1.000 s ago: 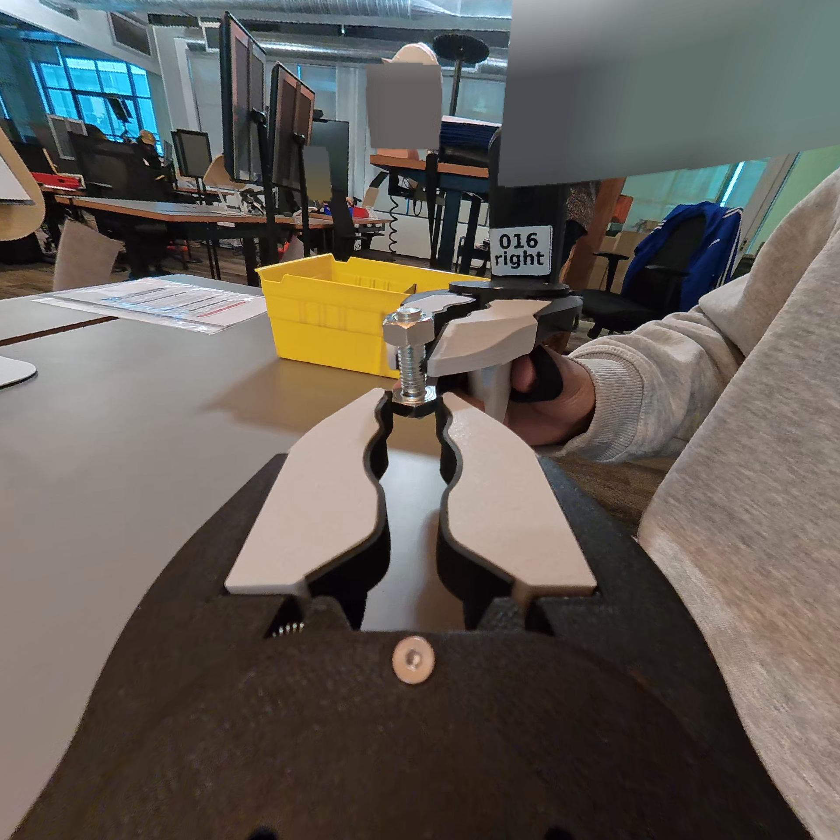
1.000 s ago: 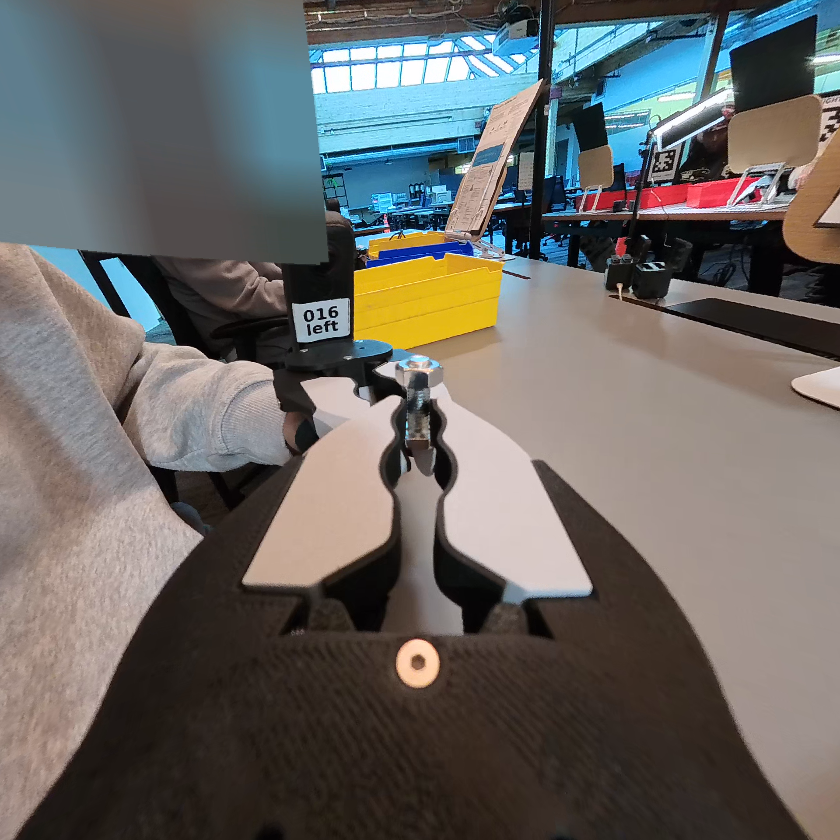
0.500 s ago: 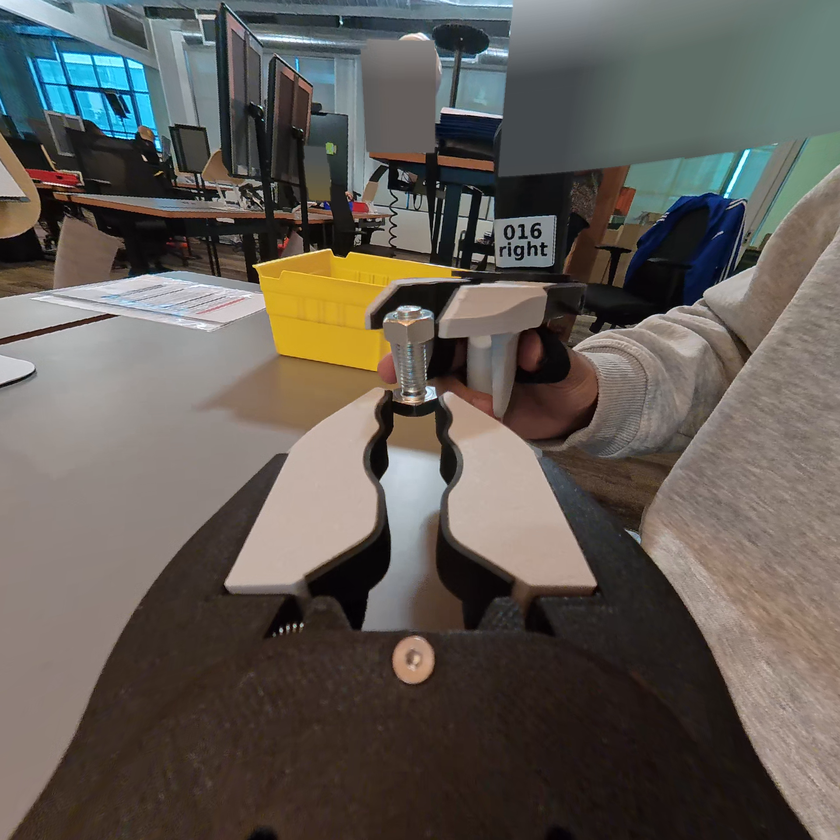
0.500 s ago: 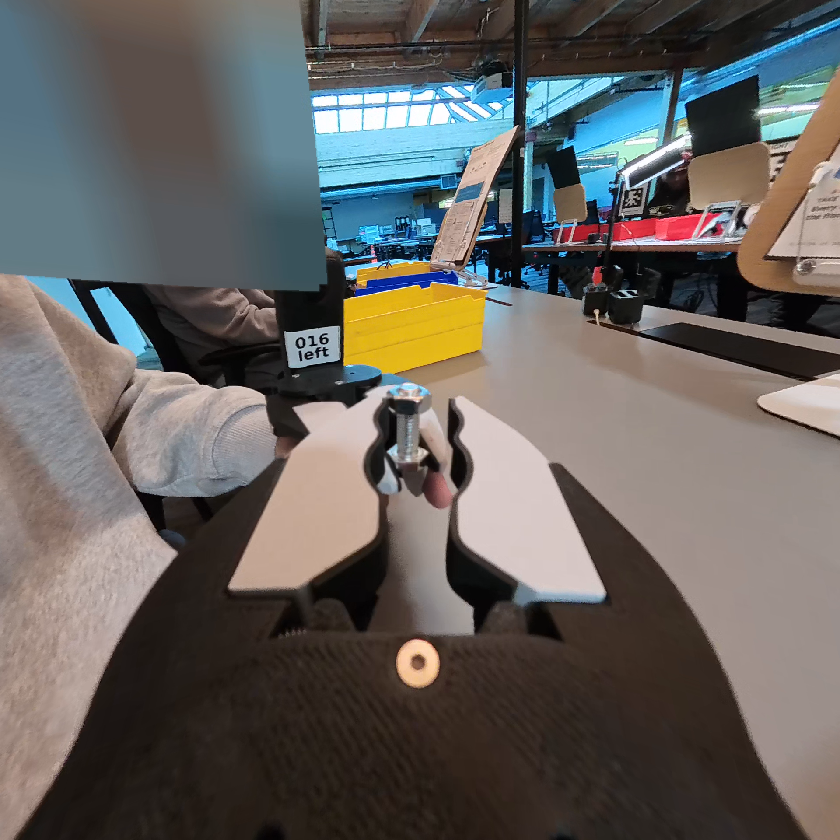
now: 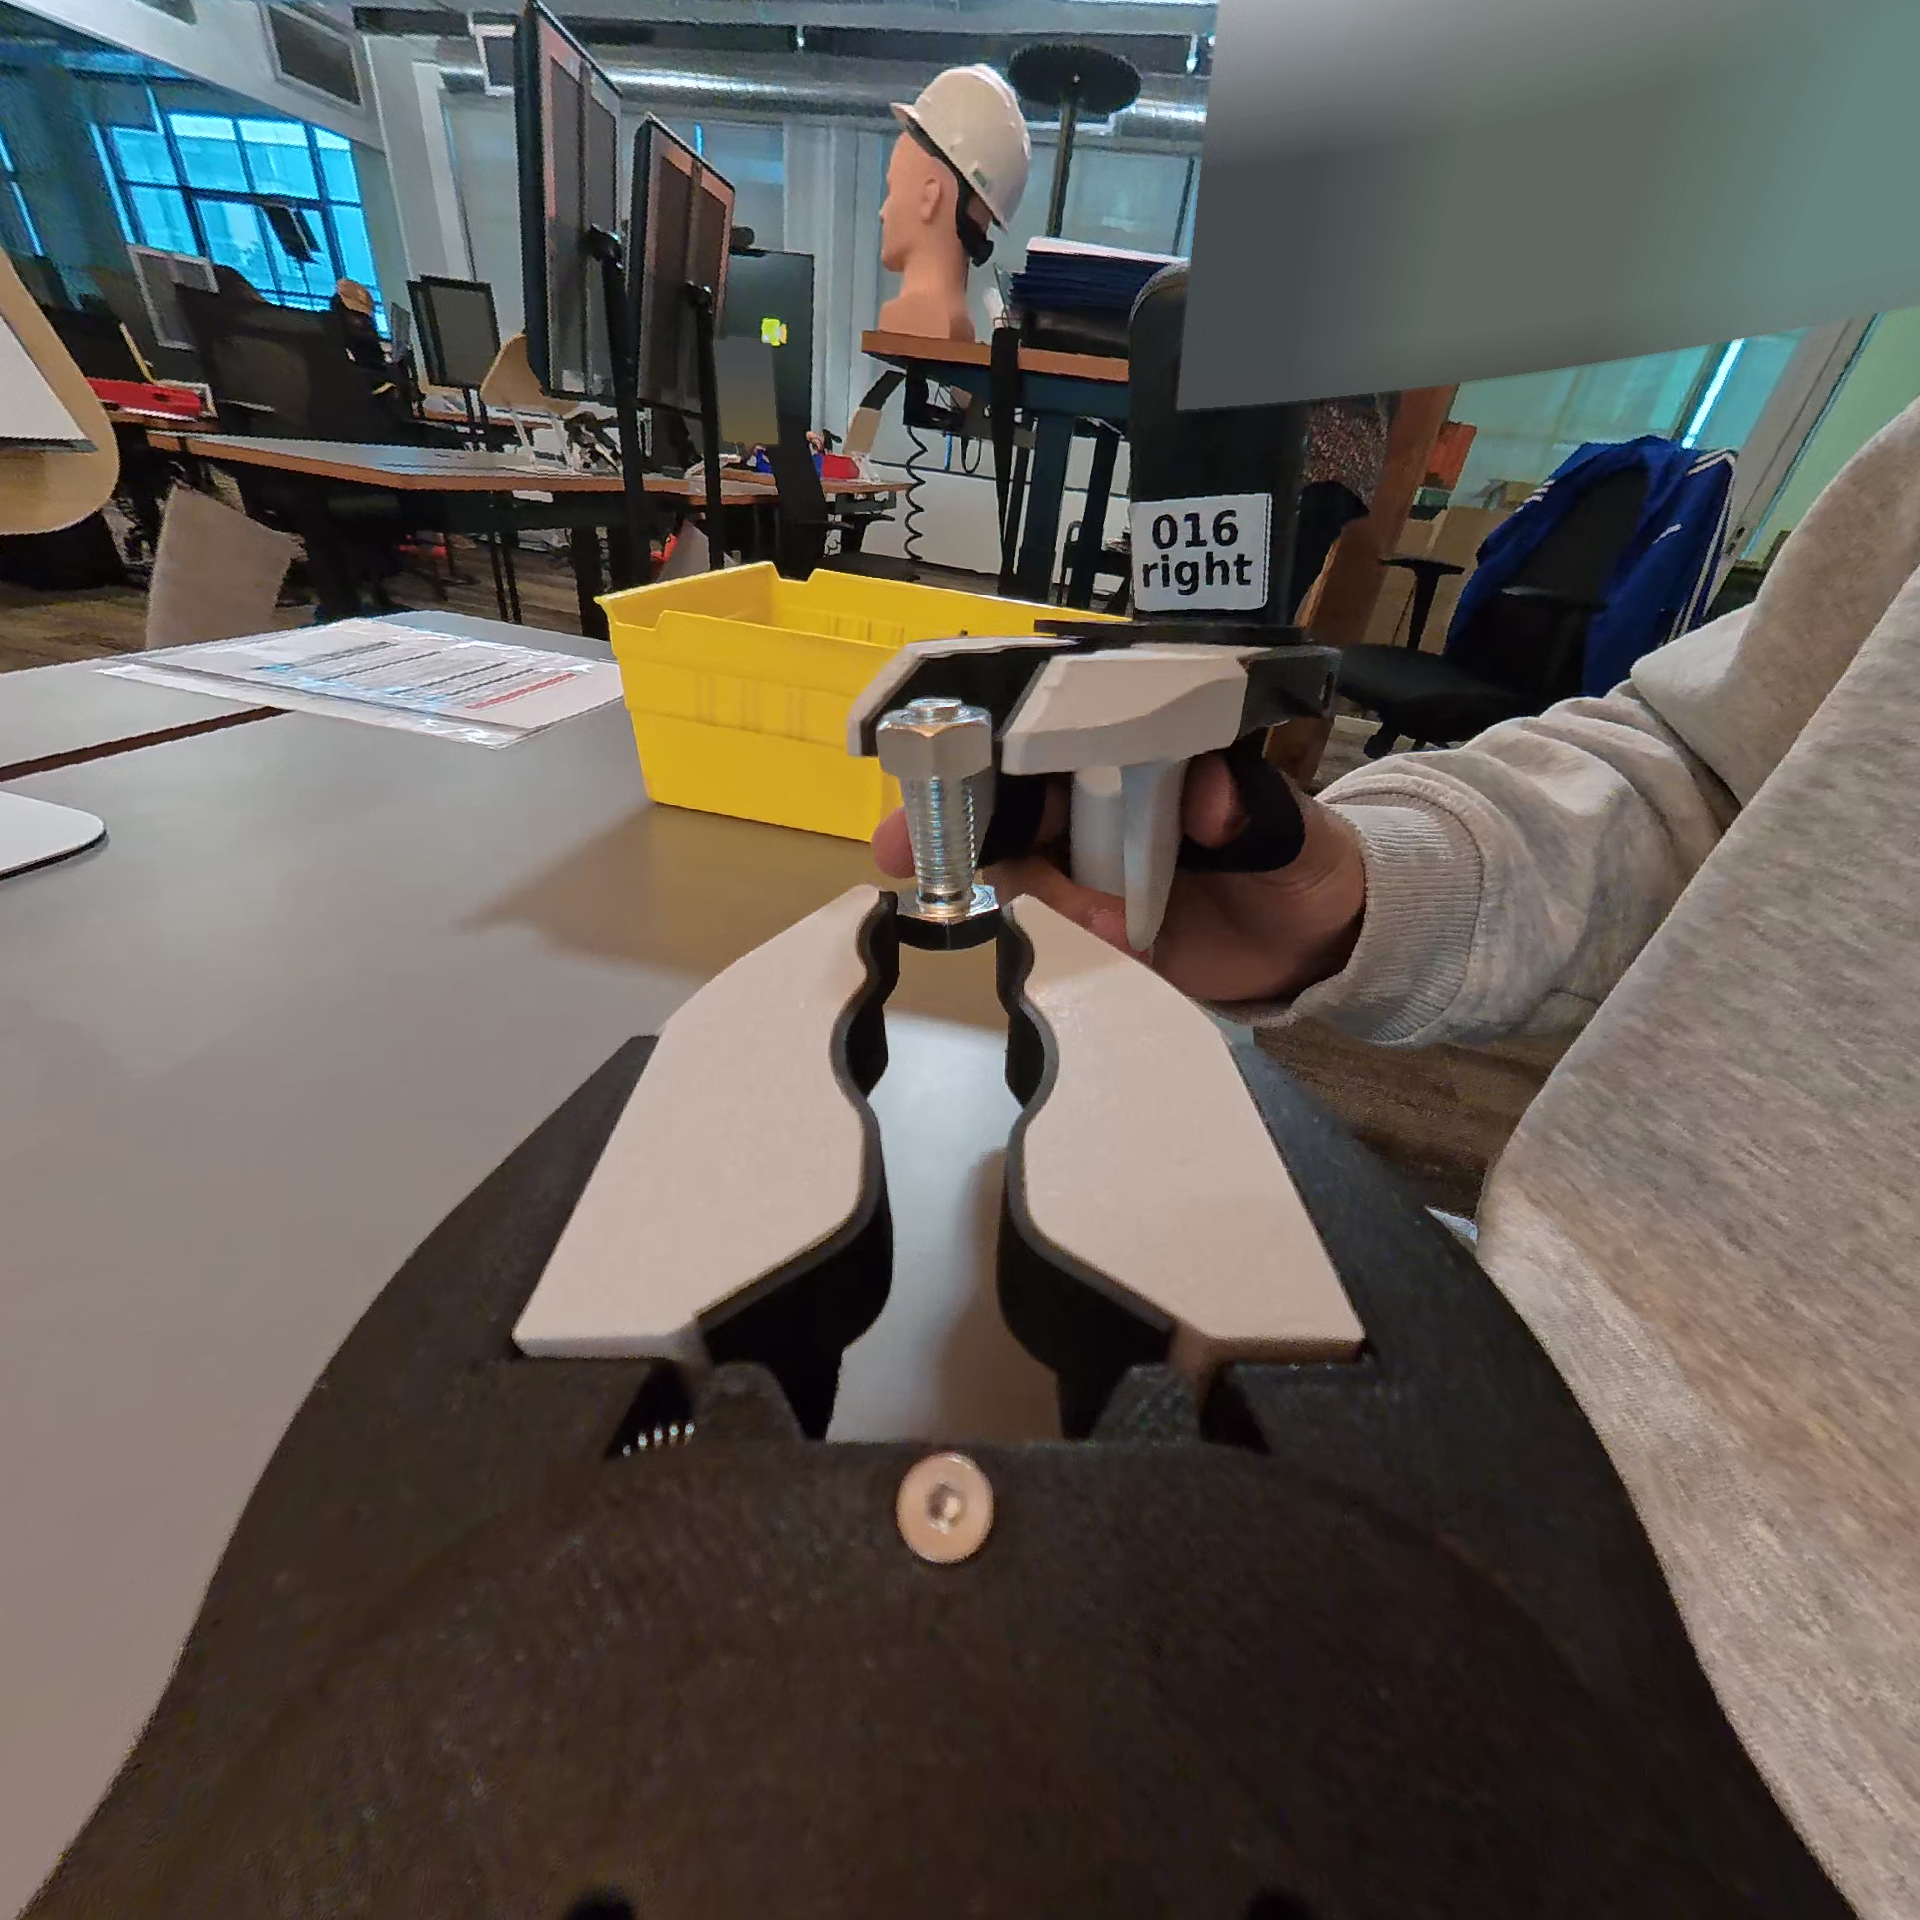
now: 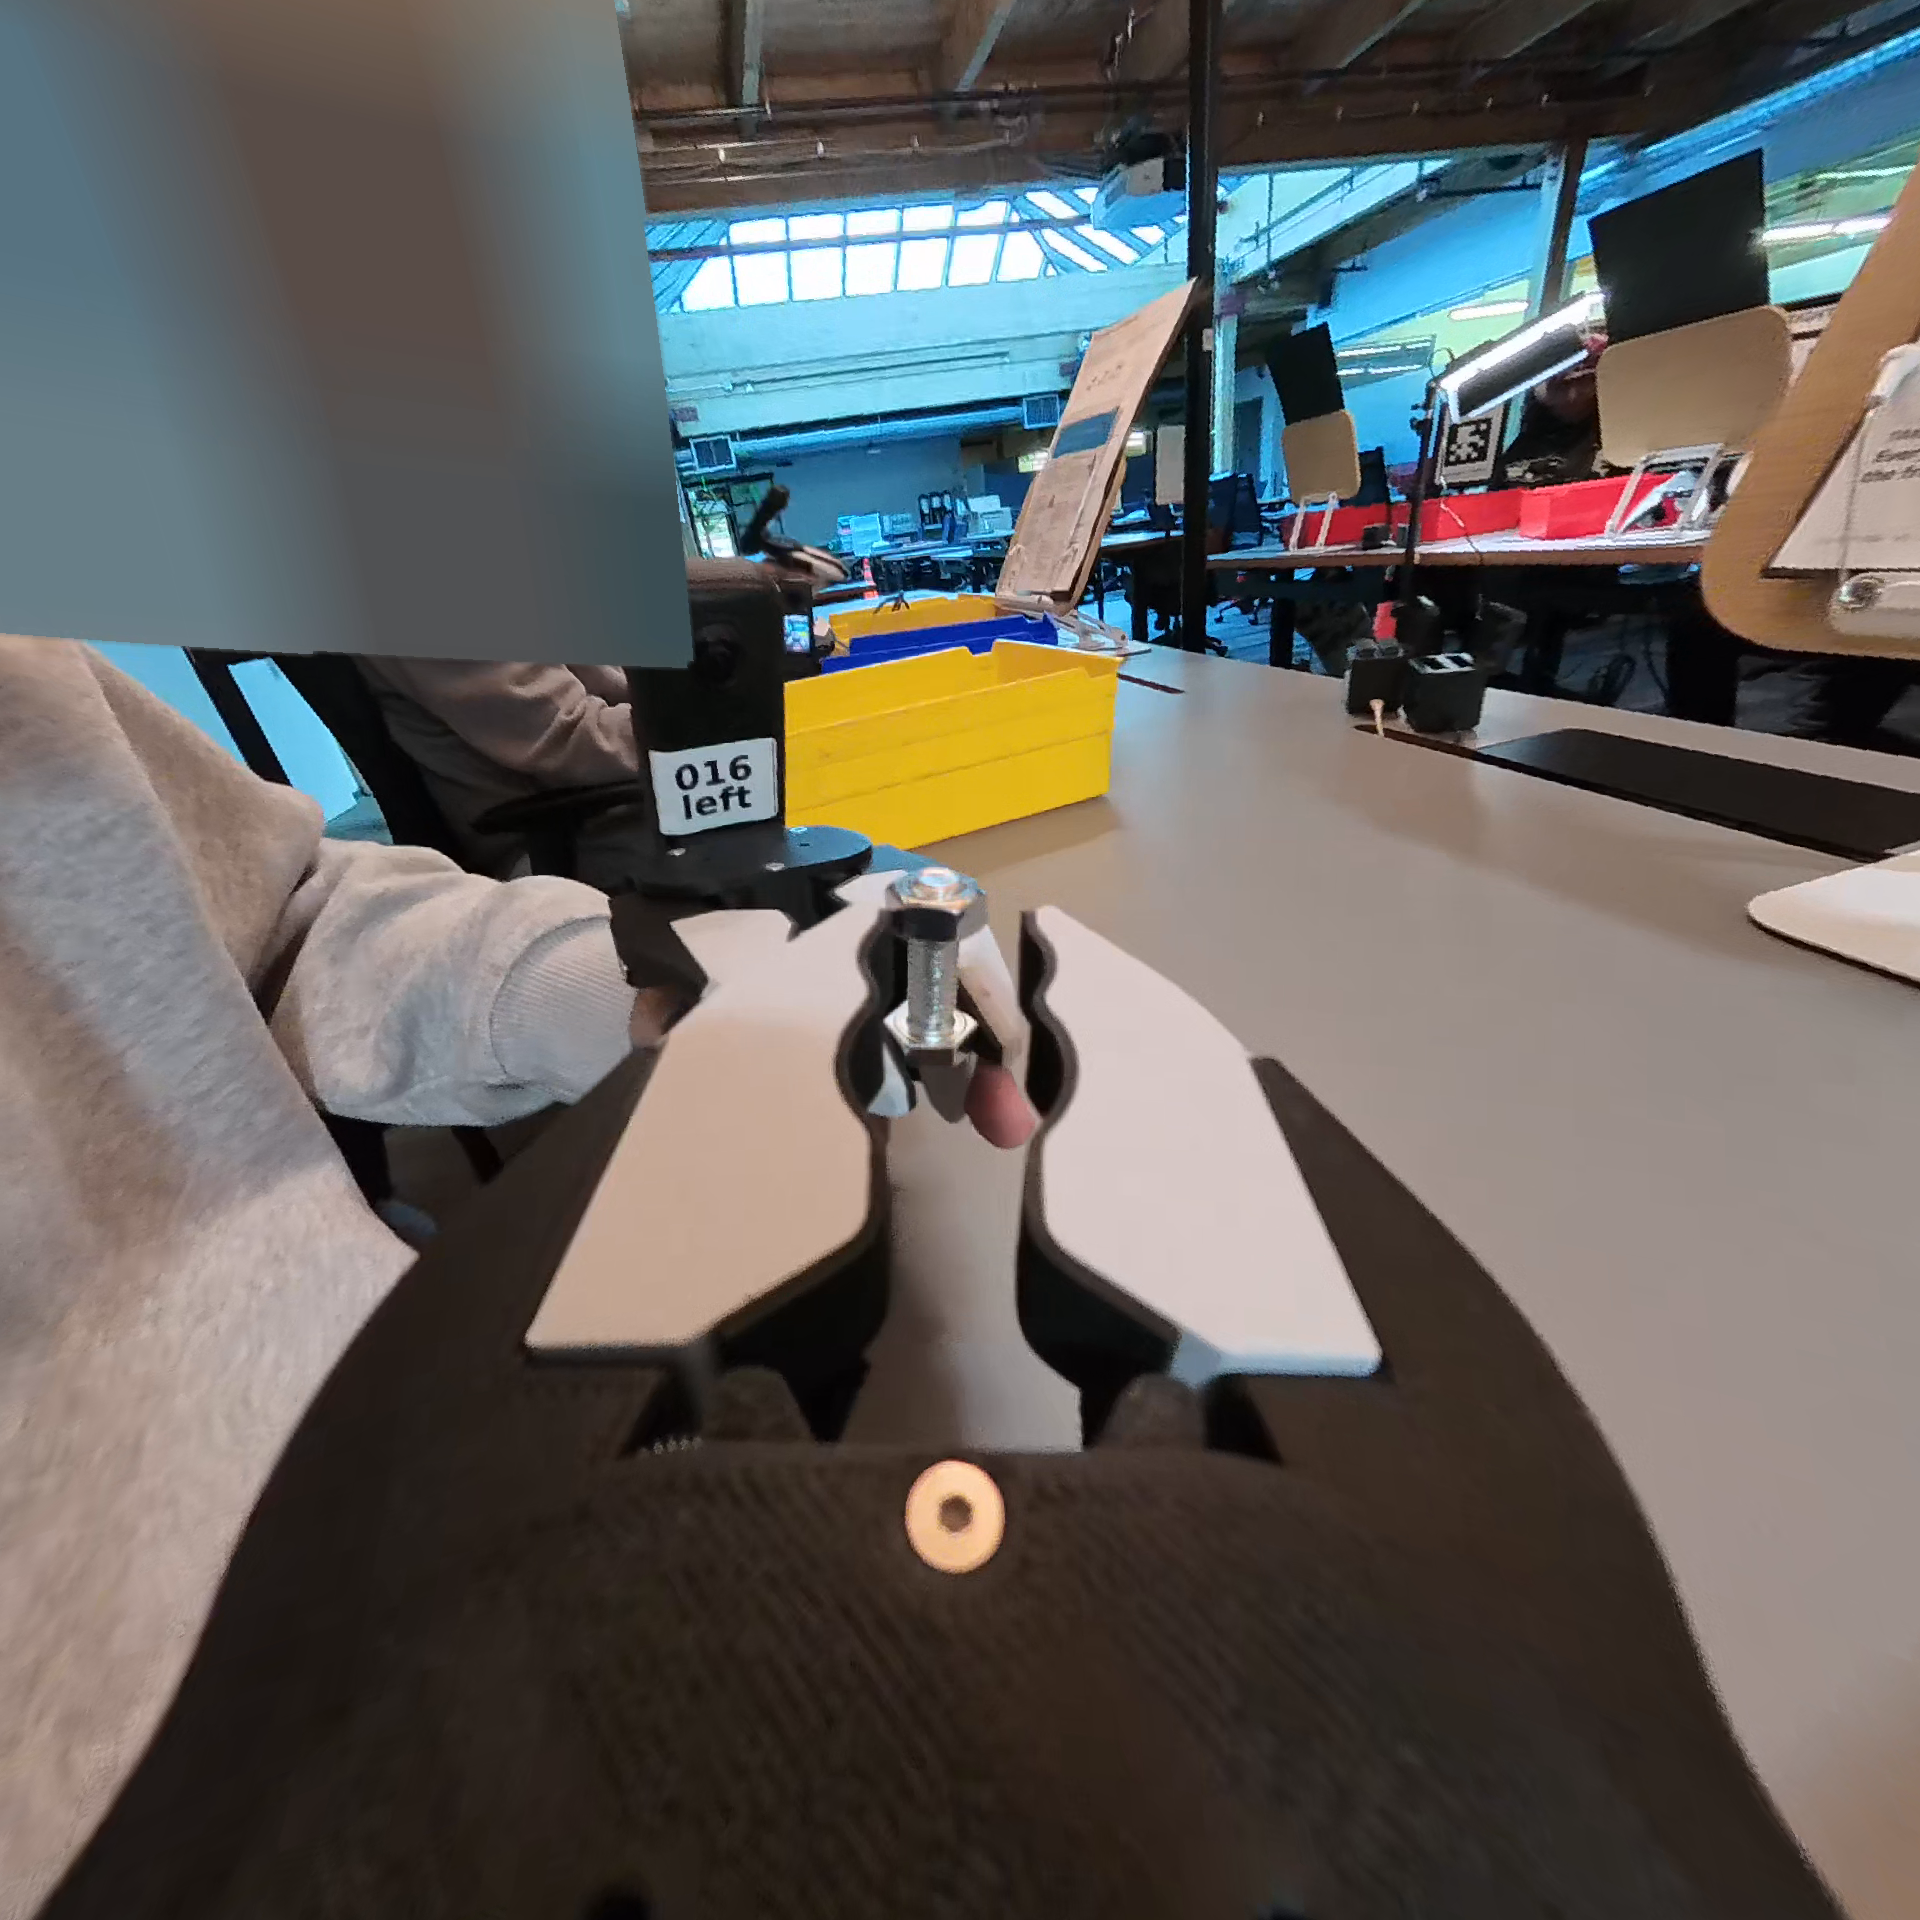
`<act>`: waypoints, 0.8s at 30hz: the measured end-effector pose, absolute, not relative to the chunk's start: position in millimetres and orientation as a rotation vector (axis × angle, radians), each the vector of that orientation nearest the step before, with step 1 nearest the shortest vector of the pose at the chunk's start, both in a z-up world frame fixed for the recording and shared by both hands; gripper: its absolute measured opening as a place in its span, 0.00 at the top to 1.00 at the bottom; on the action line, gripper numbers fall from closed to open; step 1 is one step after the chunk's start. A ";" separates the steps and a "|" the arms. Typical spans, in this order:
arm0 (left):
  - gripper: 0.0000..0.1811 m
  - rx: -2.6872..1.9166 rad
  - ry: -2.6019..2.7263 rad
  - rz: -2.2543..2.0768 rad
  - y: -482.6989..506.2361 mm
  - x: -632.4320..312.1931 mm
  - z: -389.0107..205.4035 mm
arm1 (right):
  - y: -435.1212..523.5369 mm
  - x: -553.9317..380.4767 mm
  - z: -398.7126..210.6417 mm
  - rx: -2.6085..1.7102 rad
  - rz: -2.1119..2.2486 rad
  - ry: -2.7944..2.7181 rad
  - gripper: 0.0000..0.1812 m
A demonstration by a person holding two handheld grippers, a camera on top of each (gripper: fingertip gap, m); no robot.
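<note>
- The grey desk (image 5: pixel 312 987) runs under both views. The two grippers meet above its near edge, in front of a person in a grey sweatshirt.
- A yellow bin (image 5: pixel 748 727) stands on the desk behind the meeting point, well apart from both grippers.
- The left gripper (image 5: pixel 942 912) is pressed in on a dark hex nut (image 5: pixel 940 930), pinching it by its flats at the very tips. The nut sits level in this hold.
- The right gripper (image 6: pixel 951 940) comes in from the opposite side with its fingers spread. The gap is wider than the bolt head, which stands between the two tips, closer to the left-hand finger in its own view. I cannot tell whether that finger brushes the head.
- The bolt (image 5: pixel 938 821) stands upright, hex head on top and its threaded shank running down into the nut. Most of the thread is bare above the nut.
- As a judgement, this hold works best if the left gripper keeps the nut flat and steady. The right gripper's tips should stay square to the head's flats and in line with the shank, so the thread does not get cocked.
- A bare fingertip (image 6: pixel 1000 1120) of the hand holding the left gripper shows just below the nut.
</note>
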State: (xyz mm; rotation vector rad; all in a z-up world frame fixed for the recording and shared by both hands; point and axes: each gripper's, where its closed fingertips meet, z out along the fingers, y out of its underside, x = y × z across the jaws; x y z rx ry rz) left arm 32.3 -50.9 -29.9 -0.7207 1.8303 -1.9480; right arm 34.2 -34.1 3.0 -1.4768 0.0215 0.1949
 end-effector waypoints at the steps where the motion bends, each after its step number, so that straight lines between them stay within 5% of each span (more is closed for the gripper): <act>1: 0.90 -0.725 1.826 -1.949 -50.2 32.7 -29.6 | -35.0 36.1 3.1 -1.472 0.201 0.029 0.88; 24: 0.90 -0.747 1.812 -1.964 -46.9 33.9 -29.4 | -38.8 47.7 6.7 -1.423 0.187 0.092 0.79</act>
